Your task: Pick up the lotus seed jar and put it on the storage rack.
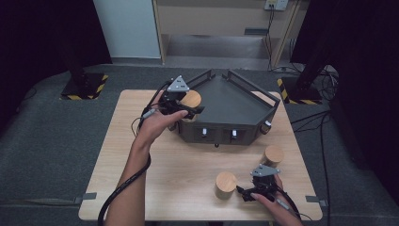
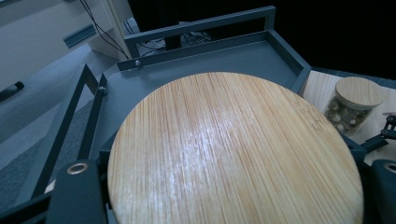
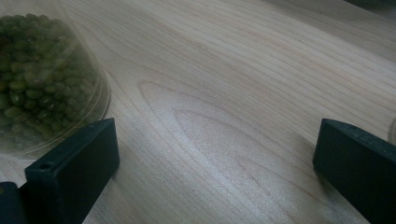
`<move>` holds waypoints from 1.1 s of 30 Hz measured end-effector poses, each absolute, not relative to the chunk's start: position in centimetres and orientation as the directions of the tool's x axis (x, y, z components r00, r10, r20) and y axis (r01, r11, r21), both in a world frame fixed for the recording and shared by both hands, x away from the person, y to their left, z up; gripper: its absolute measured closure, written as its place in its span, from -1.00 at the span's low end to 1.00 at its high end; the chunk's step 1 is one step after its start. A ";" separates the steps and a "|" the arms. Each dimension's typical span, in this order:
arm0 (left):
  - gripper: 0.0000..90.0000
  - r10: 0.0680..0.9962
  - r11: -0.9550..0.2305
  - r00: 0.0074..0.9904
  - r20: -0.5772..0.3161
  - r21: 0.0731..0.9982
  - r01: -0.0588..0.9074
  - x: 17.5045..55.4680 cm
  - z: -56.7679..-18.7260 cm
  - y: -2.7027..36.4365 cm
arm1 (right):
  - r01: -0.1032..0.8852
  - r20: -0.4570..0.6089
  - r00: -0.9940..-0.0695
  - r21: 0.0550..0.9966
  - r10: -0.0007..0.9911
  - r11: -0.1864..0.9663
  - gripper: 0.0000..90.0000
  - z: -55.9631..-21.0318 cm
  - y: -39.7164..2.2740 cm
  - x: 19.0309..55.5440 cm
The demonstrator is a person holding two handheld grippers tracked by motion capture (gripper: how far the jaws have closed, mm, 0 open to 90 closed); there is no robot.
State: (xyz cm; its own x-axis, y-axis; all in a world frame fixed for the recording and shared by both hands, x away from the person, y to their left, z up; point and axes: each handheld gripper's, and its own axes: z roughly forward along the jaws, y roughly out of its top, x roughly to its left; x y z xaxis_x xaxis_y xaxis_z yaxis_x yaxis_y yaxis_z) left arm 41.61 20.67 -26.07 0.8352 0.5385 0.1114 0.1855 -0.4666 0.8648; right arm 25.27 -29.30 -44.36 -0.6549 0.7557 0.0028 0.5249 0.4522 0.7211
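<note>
Here, in the high view, the person's left forearm runs up from the bottom edge toward the centre of the frame, and the left gripper (image 1: 190, 109) sits at the left corner of the dark grey tray (image 1: 235, 101), its jaws clenched around a jar with a bamboo lid (image 1: 191, 98). In the left gripper view that bamboo lid (image 2: 233, 154) takes up most of the lower frame, held just above the tray's grey floor (image 2: 247, 58), with the tray's rails across the top and down the left side.

The right hand (image 1: 270, 200) rests at the lower right of the high view, low over the wooden table (image 1: 136, 155). The right gripper (image 1: 245, 192) points toward frame left, its jaws released and spread wide, with bare table between them. Just beside its left jaw in the right gripper view stands a clear jar of green beans (image 3: 42, 79), not touched by the pad as far as the frame shows. In the high view that jar (image 1: 225, 185) stands close to the gripper's tips, and a third jar (image 1: 273, 155) stands above the right hand, near the tray's right front corner. The third jar also appears at the right edge of the left gripper view (image 2: 357, 100), filled with pale pieces.
</note>
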 end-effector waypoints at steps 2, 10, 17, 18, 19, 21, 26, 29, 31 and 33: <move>-0.46 0.533 -0.466 0.839 0.110 0.866 0.181 42.0 -26.1 20.5 | 0.525 0.003 -0.655 0.721 0.756 0.452 -0.99 -44.4 -29.3 25.3; -0.46 0.535 -0.471 0.836 0.117 0.864 0.180 43.3 -25.9 19.4 | 0.523 0.001 -0.656 0.721 0.754 0.454 -0.99 -44.4 -29.3 25.2; -0.46 0.533 -0.475 0.838 0.116 0.861 0.183 44.3 -25.9 18.6 | 0.523 0.001 -0.657 0.721 0.754 0.454 -0.99 -44.4 -29.4 25.2; -0.46 0.532 -0.479 0.838 0.118 0.859 0.183 44.4 -25.9 18.4 | 0.523 0.001 -0.657 0.721 0.754 0.454 -0.99 -44.4 -29.4 25.2; -0.46 0.532 -0.480 0.838 0.119 0.858 0.183 44.5 -26.0 18.4 | 0.523 0.001 -0.657 0.721 0.754 0.455 -0.99 -44.4 -29.4 25.2; -0.46 0.535 -0.481 0.837 0.118 0.857 0.186 44.6 -26.0 18.2 | 0.523 0.002 -0.657 0.721 0.754 0.454 -0.98 -44.4 -29.4 25.2; -0.46 0.538 -0.482 0.835 0.119 0.855 0.189 45.1 -26.2 17.9 | 0.523 0.002 -0.657 0.721 0.754 0.454 -0.98 -44.4 -29.4 25.2; -0.46 0.538 -0.482 0.835 0.117 0.855 0.192 45.4 -26.3 17.7 | 0.523 0.001 -0.657 0.721 0.754 0.454 -0.98 -44.4 -29.4 25.1; -0.46 0.538 -0.487 0.834 0.119 0.852 0.193 45.6 -26.3 17.5 | 0.524 0.002 -0.656 0.720 0.754 0.454 -0.98 -44.3 -29.4 25.1; -0.46 0.537 -0.489 0.835 0.119 0.851 0.193 45.8 -26.4 17.3 | 0.525 0.003 -0.656 0.720 0.755 0.454 -0.98 -44.3 -29.4 25.1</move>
State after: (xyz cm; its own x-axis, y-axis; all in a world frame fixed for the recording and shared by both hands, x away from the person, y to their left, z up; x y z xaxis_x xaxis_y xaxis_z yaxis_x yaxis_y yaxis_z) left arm 45.77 17.31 -26.45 0.8352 0.5370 0.1187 0.1932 -0.4885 0.8509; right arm 25.11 -29.40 -44.33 -0.6558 0.7549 0.0027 0.5252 0.4537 0.7200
